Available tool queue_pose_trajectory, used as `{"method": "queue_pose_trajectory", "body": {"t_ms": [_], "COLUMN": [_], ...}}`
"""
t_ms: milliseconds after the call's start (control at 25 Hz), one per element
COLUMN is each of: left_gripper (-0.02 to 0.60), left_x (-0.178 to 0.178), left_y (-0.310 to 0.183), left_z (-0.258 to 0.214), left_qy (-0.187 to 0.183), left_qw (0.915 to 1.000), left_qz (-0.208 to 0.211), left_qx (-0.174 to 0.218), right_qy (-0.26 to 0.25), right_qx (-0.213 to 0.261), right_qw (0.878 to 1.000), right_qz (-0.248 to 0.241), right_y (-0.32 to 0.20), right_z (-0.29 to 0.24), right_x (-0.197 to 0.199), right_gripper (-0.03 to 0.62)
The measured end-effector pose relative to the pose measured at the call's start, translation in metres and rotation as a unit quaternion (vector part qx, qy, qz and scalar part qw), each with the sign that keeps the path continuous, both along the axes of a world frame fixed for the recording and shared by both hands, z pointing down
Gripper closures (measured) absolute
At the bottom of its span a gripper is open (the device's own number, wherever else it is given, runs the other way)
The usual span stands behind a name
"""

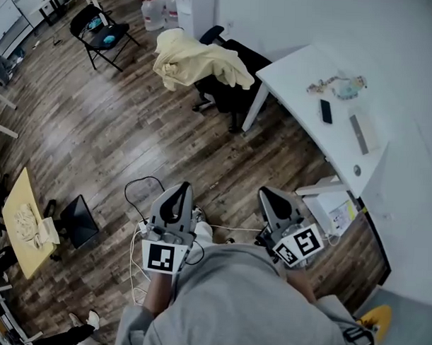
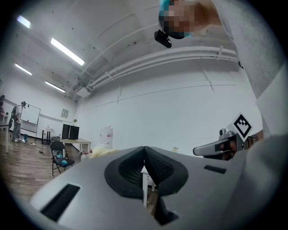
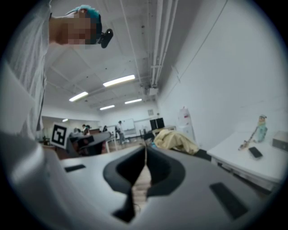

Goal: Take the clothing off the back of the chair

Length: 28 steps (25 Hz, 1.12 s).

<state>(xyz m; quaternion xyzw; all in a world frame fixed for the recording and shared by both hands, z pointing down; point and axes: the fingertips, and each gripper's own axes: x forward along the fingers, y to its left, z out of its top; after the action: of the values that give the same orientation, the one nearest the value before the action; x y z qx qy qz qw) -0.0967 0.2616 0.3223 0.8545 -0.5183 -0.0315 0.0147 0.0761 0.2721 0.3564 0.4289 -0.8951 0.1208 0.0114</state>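
A pale yellow garment (image 1: 195,61) hangs over the back of a black office chair (image 1: 233,80) at the far side of the wooden floor. It shows small in the left gripper view as the garment (image 2: 96,153), and more fully in the right gripper view as the garment (image 3: 175,140). My left gripper (image 1: 180,190) and right gripper (image 1: 268,194) are held side by side close to my body, pointing toward the chair and well short of it. Both are shut with nothing between the jaws; the left gripper (image 2: 144,148) and the right gripper (image 3: 145,146) show their tips meeting.
A white table (image 1: 389,75) with a dark phone (image 1: 326,110) stands right of the chair. A black folding chair (image 1: 100,33) and water bottles (image 1: 154,14) are at the back. A small yellow table (image 1: 23,218) and floor cables (image 1: 141,194) lie at the left.
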Motion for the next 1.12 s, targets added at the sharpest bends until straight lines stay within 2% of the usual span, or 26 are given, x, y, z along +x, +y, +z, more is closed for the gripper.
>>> {"method": "queue_pose_trajectory", "body": {"t_ms": [320, 600, 1120], "left_gripper": [0.546, 0.546, 0.546], "left_x": [-0.031, -0.051, -0.044], "left_y": [-0.045, -0.066, -0.098], "left_z": [-0.008, -0.001, 0.005], "left_qy": [0.009, 0.011, 0.009], "left_qw": [0.9995, 0.9994, 0.999], "left_qz": [0.024, 0.03, 0.043], "left_qx": [0.017, 0.013, 0.002], "right_qy": [0.004, 0.004, 0.009], "right_qx": [0.005, 0.005, -0.003], "right_qw": [1.0, 0.999, 0.999], "right_qz": [0.022, 0.033, 0.037], "right_y": [-0.035, -0.055, -0.086], "right_z": [-0.003, 0.0, 0.005], "right_x": [-0.032, -0.049, -0.045], "right_gripper": [0.559, 0.559, 0.559]}}
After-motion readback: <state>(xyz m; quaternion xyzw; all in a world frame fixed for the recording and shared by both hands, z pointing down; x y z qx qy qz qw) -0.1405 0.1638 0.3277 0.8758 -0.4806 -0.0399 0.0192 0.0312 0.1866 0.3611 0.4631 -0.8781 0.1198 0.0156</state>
